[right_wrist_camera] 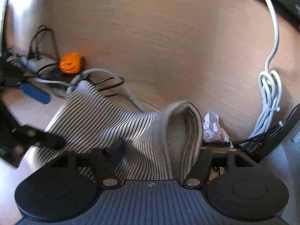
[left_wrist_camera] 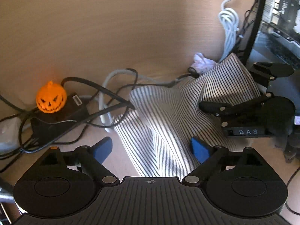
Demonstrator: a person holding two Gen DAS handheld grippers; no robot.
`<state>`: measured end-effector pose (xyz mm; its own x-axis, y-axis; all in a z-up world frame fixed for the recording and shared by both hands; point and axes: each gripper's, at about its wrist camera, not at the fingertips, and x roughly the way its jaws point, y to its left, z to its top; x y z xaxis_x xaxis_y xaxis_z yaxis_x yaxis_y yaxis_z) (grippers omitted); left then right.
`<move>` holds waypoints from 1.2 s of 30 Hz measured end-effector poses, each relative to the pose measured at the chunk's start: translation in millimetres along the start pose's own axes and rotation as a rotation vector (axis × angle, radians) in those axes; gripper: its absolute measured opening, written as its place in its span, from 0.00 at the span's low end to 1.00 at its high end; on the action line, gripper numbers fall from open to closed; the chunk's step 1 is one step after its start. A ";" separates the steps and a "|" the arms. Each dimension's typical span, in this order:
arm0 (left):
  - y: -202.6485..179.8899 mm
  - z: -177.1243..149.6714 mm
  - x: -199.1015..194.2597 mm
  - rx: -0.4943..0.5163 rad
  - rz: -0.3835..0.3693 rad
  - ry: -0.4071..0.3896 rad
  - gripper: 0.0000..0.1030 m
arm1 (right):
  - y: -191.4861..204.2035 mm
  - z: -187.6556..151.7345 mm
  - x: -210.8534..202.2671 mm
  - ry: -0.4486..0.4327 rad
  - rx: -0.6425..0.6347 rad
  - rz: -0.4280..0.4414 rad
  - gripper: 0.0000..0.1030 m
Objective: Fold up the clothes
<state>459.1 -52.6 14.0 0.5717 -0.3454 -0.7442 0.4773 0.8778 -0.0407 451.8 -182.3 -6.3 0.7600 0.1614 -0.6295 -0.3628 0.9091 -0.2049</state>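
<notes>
Both released: my left gripper (left_wrist_camera: 151,150) and right gripper (right_wrist_camera: 157,150) gape over the striped garment (left_wrist_camera: 168,108) bunched at the desk's (left_wrist_camera: 131,28) cable-cluttered back edge; I'd flatten it first, avoiding cables (left_wrist_camera: 90,97).

"DAS" on right gripper (left_wrist_camera: 227,86)

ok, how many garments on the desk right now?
1: a white, black-striped knit garment, rumpled between the two grippers, beside the cable tangle and crumpled tissue. Its folds could hide another piece.
</notes>
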 end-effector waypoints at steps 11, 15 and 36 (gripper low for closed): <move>5.5 8.1 20.2 -0.038 0.043 0.000 0.95 | -7.1 0.9 20.3 0.012 0.047 -0.036 1.00; 7.5 12.9 23.2 -0.047 0.063 -0.010 0.95 | -4.5 5.9 -1.4 -0.040 0.046 -0.129 1.00; 13.1 -1.7 16.8 -0.087 0.056 0.018 0.96 | -23.9 -16.6 9.3 0.140 0.054 -0.280 1.00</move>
<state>473.8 -46.4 -0.2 0.5834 -0.2900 -0.7586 0.3849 0.9213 -0.0562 458.6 -208.9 -19.7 0.7431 -0.1491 -0.6524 -0.1178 0.9305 -0.3468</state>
